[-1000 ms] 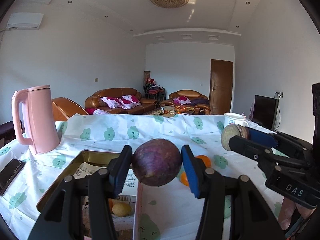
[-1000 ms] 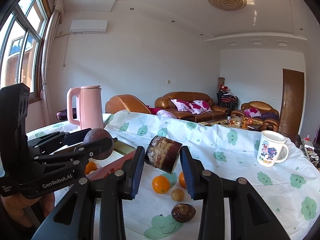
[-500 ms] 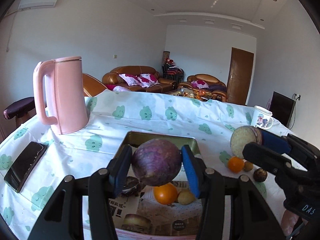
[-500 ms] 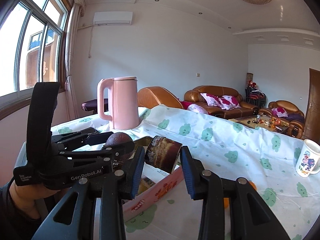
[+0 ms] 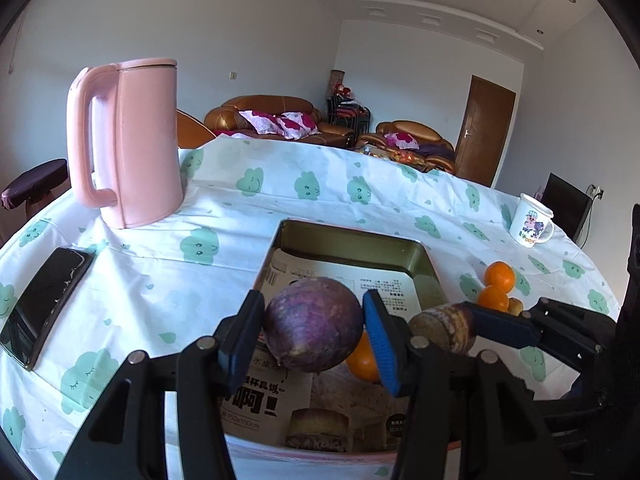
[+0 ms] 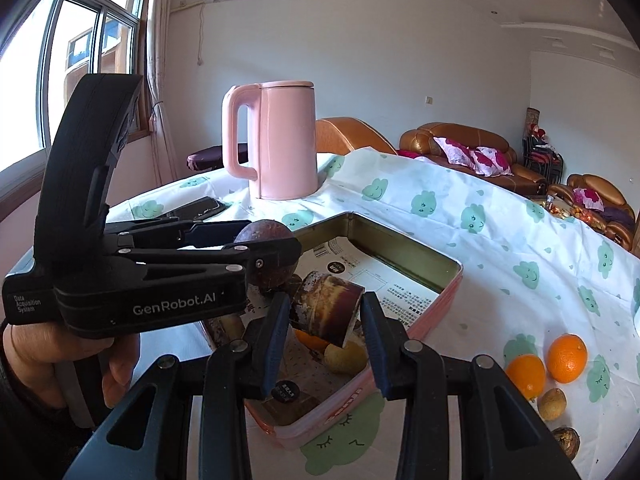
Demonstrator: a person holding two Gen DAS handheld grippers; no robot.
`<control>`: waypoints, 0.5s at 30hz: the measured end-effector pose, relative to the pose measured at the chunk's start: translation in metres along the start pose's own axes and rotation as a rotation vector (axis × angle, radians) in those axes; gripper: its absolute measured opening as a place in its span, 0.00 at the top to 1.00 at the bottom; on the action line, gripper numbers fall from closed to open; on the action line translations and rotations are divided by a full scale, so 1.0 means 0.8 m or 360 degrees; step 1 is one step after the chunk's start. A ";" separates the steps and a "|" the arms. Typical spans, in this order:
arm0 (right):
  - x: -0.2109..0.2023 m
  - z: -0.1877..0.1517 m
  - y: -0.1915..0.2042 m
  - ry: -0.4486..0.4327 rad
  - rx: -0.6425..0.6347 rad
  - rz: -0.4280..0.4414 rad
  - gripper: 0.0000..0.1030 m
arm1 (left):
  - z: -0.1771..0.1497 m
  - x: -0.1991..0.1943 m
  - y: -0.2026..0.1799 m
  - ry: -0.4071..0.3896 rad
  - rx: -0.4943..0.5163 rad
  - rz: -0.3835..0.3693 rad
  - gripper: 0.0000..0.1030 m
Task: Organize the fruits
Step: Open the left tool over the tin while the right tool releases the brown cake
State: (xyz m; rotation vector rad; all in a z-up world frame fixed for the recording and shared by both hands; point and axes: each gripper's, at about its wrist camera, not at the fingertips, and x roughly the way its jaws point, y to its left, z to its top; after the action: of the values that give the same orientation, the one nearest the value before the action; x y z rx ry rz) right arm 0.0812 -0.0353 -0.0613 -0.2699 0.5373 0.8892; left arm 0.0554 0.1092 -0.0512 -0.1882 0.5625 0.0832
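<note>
Left wrist: tablecloth (image 5: 328, 208) in sofa room; left jaws grasp purple fruit (image 5: 314, 330), right a chunk (image 6: 326, 312).

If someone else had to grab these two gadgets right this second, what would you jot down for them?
Left gripper: jaws shut on a round purple fruit, held above the tin.
Right gripper: jaws shut on a cut brown chunk, also over the tin.
Already in the tin: an orange and a small yellowish fruit, lying on printed paper.
Still on the tablecloth to the right of the tin: two oranges and two small brownish fruits.
Left to do: set both held pieces into the tin, then fetch the four outside.
</note>
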 end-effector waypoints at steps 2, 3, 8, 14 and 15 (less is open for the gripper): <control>0.003 -0.001 -0.001 0.0029 0.0007 0.0029 0.62 | -0.001 -0.002 -0.001 -0.0006 -0.0004 0.0020 0.48; 0.004 -0.001 -0.001 0.0037 0.0010 0.0037 0.62 | -0.001 -0.004 0.000 -0.0020 -0.0009 0.0027 0.47; -0.003 -0.003 -0.007 0.0007 0.0054 0.0025 0.45 | 0.009 -0.028 0.017 -0.0129 -0.0116 0.0056 0.16; -0.033 -0.016 -0.027 -0.0047 0.0078 -0.0069 0.39 | 0.015 -0.047 0.026 -0.0209 -0.0172 0.0064 0.13; -0.041 -0.020 -0.035 -0.0053 0.0089 -0.0106 0.39 | 0.016 -0.049 0.027 -0.0222 -0.0183 0.0067 0.13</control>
State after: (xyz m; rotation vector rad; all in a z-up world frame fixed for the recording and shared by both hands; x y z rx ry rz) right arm 0.0815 -0.0812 -0.0563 -0.2209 0.5188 0.8116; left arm 0.0260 0.1320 -0.0232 -0.2806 0.4232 0.1687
